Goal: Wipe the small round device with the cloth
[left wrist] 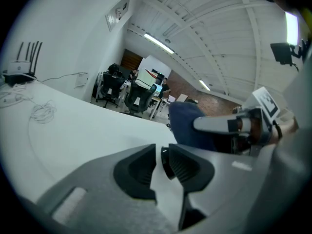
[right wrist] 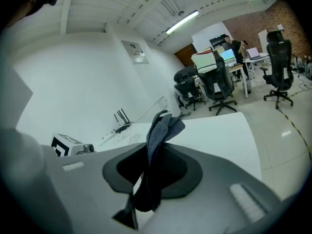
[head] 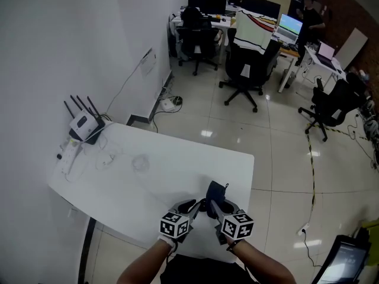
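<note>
table (head: 189, 170): white | router (head: 86, 126): far-left corner, antennas up | cables (head: 108, 156): beside router | office chairs (head: 247, 70): beyond table

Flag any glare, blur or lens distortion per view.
Head view: mild wide-angle bend, ceiling-light reflections on the glossy floor, white table nearly washed out. Left gripper view: heavy fisheye, dark corners, blown-out bright patch upper right, blue cloth soft. Right gripper view: same fisheye and dark corners, cloth fairly sharp, ceiling strip light bright without flare.
</note>
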A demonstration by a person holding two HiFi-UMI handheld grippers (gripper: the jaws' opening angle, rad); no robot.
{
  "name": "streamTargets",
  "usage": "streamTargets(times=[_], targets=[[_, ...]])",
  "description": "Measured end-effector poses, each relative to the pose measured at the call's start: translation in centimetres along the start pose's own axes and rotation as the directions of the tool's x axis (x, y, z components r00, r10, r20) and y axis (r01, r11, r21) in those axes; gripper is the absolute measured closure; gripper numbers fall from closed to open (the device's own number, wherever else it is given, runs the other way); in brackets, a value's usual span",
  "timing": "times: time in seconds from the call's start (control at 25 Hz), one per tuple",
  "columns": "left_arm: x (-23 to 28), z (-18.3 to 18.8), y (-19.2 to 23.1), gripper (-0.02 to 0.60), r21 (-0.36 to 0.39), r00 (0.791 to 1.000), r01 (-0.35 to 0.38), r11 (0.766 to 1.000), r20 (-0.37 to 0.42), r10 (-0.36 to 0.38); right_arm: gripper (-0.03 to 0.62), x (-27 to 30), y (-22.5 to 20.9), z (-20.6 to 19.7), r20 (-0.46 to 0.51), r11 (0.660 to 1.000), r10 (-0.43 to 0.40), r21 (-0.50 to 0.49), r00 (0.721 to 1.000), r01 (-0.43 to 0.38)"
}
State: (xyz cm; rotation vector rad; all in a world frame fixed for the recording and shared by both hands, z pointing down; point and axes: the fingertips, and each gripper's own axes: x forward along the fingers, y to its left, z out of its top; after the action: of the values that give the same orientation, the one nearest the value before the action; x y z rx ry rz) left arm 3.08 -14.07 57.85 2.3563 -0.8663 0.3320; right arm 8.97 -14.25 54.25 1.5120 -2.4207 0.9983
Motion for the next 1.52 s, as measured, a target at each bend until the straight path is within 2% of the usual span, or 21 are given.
streamTargets(times=[0.12,0.24,0.4,0.6,0.88,1.0,1.12,1.36,1.52], targets=[[-0.2,-0.3,0.2,0.5,-0.008,1.0,-0.002,1.0,-0.007,0.002,0.516,0.9,0.5,-1.4,-0.038,1.0,0.015,-0.014,0.999,-0.016],[-0.2,-0.9,0.2,0.499,-0.014,1.0,-0.004,1.0,-0.025,0.004,0.516,1.0,-0.5,-3.0,-0.055,1.0,0.005,0.015,0.998,-0.004],[-0.1,-1.3,-0.2,0.499,-0.013,0.999,-0.003,1.0,-0.043,0.002,0.517,0.0,-2.4,-4.1,-0.048,0.994,-0.016,0.104,0.999,0.021],[-0.1,-1.5,0.1,0.5,-0.031,0.999,-0.003,1.0,-0.033,0.002,0.517,0.0,-4.4,-7.0,-0.044,0.967,-0.028,0.25,0.999,0.038],[0.0,-1.5,-0.3,0.5,-0.052,1.0,-0.008,0.999,-0.024,0.007,0.517,1.1,-7.5,-12.3,-0.19,0.953,-0.072,0.277,0.979,0.124],[-0.2,-1.7,-0.4,0.5,-0.047,1.0,-0.019,0.999,-0.025,0.018,0.516,1.6,-8.0,-14.2,-0.231,0.946,-0.055,0.299,0.971,0.125],[0.2,-1.5,-0.3,0.5,-0.033,1.0,-0.028,0.999,-0.012,0.027,0.516,2.0,-9.0,-14.0,-0.237,0.94,-0.054,0.316,0.97,0.13],[0.1,-0.5,0.3,0.5,-0.03,0.999,-0.053,0.998,0.006,0.053,0.516,1.5,-8.9,-11.0,-0.197,0.937,-0.065,0.325,0.978,0.128],[-1.1,-0.7,0.3,0.5,-0.083,0.997,-0.071,0.994,0.032,0.074,0.516,-0.5,-8.5,-8.0,-0.161,0.965,-0.117,0.215,0.98,0.151]])
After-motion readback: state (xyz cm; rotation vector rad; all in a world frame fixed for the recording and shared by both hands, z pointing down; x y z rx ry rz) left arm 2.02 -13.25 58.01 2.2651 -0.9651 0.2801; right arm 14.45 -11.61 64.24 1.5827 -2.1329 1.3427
